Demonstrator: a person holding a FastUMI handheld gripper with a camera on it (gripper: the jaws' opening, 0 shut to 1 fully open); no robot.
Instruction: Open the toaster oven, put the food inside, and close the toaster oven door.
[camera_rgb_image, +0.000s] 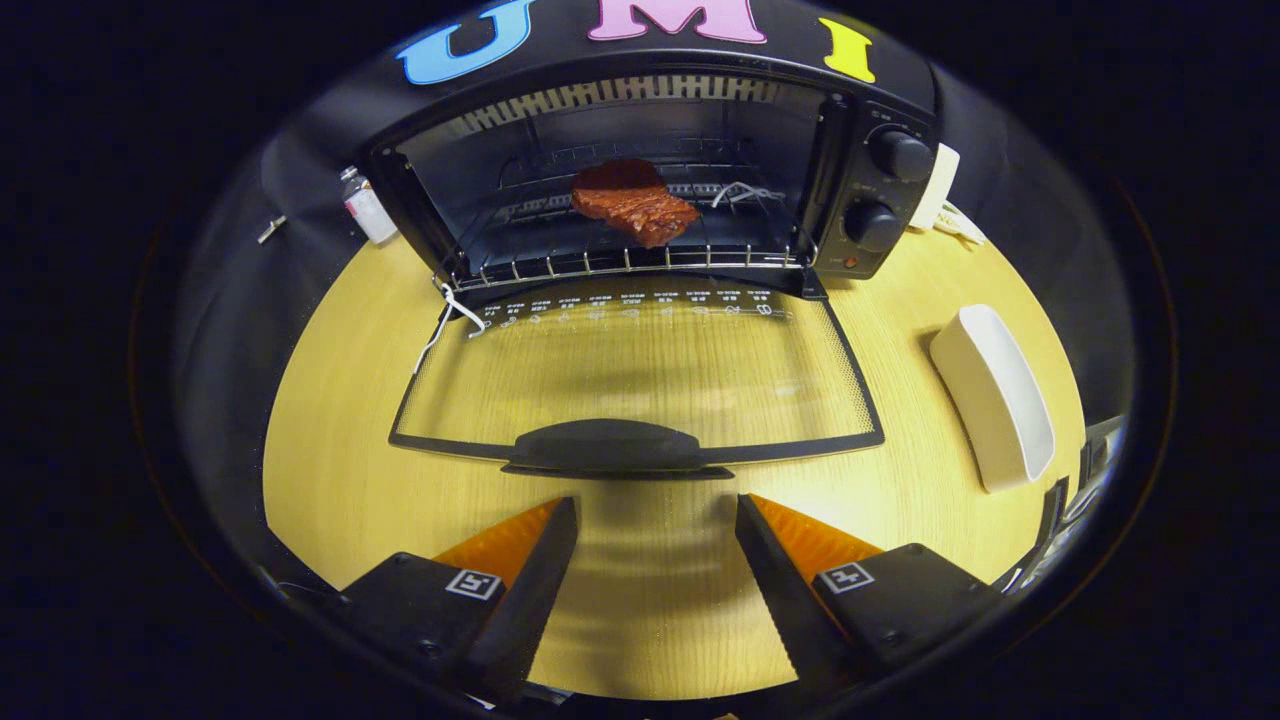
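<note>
A black toaster oven (860, 190) stands at the far side of the wooden table, its glass door (640, 385) folded down flat toward me. A brown-red piece of meat (632, 203) lies on the wire rack (620, 262) inside the oven. The door's dark handle (606, 446) sits just ahead of my fingers. My gripper (657, 515) is open above the table, with nothing between its fingers, and is apart from the handle.
A white rectangular dish (992, 395) rests on the table (320, 420) to the right of the door. A small white bottle (366, 208) stands left of the oven. A white plug and cable (945, 205) lie beside the oven's right side.
</note>
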